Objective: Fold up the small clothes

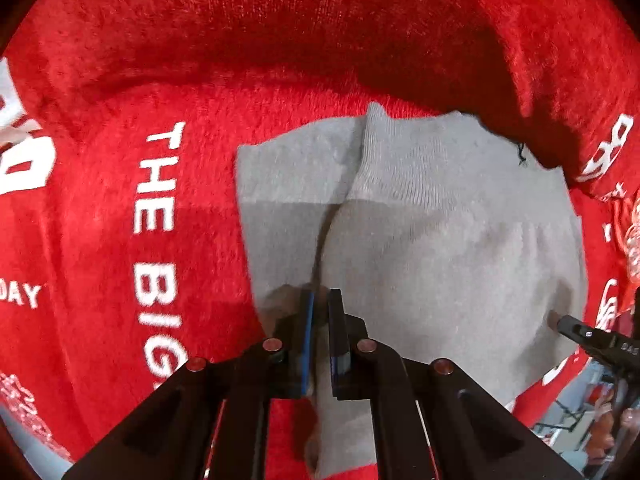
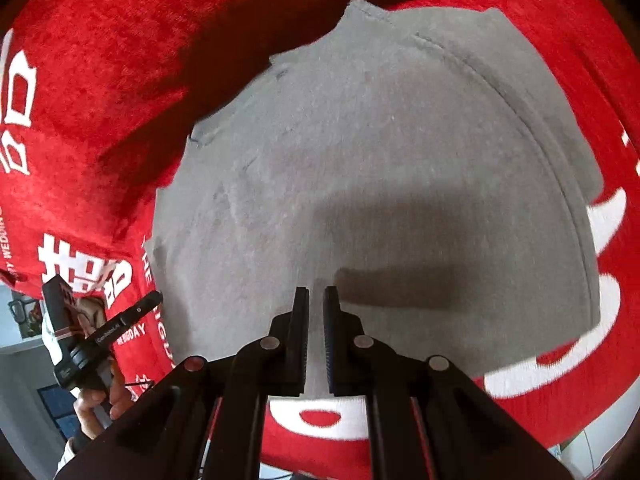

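Note:
A small grey knit garment (image 1: 440, 240) lies on a red plush blanket (image 1: 200, 60) with white lettering. My left gripper (image 1: 320, 294) points steeply down, shut on a raised fold of the garment near its left edge; grey cloth runs between the pads. In the right wrist view the garment (image 2: 380, 160) spreads wide, with a seam curving along its right side. My right gripper (image 2: 316, 290) is shut, its tips on the cloth near the front edge, grey fabric filling the narrow gap. Each gripper shows in the other's view: right gripper (image 1: 560, 322), left gripper (image 2: 158, 298).
The red blanket (image 2: 100, 60) rises in folds behind the garment and casts a dark shadow there. A person's hand (image 2: 96, 404) grips the left tool's handle. The blanket's front edge drops off to a room floor (image 2: 24, 360) at lower left.

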A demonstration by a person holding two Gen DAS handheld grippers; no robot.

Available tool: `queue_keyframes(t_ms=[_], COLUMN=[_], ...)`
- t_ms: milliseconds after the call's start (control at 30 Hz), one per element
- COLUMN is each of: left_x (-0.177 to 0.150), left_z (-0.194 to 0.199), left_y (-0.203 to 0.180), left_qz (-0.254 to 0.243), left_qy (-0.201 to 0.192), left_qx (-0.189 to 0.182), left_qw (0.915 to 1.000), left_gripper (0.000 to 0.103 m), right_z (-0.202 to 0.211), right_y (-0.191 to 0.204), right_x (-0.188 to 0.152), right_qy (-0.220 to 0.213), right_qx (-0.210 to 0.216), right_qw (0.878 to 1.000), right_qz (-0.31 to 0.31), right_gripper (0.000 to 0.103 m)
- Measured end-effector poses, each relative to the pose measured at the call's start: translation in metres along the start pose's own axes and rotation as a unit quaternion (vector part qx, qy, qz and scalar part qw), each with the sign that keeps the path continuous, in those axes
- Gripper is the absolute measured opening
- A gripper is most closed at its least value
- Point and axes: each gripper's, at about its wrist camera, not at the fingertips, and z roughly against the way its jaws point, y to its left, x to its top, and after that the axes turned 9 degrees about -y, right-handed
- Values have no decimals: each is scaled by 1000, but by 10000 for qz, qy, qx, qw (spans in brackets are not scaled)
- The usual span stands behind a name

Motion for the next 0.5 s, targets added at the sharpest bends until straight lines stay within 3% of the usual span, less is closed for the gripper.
queue_keyframes(t_ms=[100,500], left_x=[-6,-51], left_z=[9,9], left_y=[0,-25], left_qz=[-106,-218], left_qy=[-31,231], left_qx=[293,542], left_qw=[9995,9980], left_gripper=[7,8], right_z=[1,-11], right_y=[1,14], right_x=[-10,-40], right_qy=[123,479], right_qx=[77,295], right_qw=[9999,9984], right_qz=[-20,4], right_gripper=[8,8])
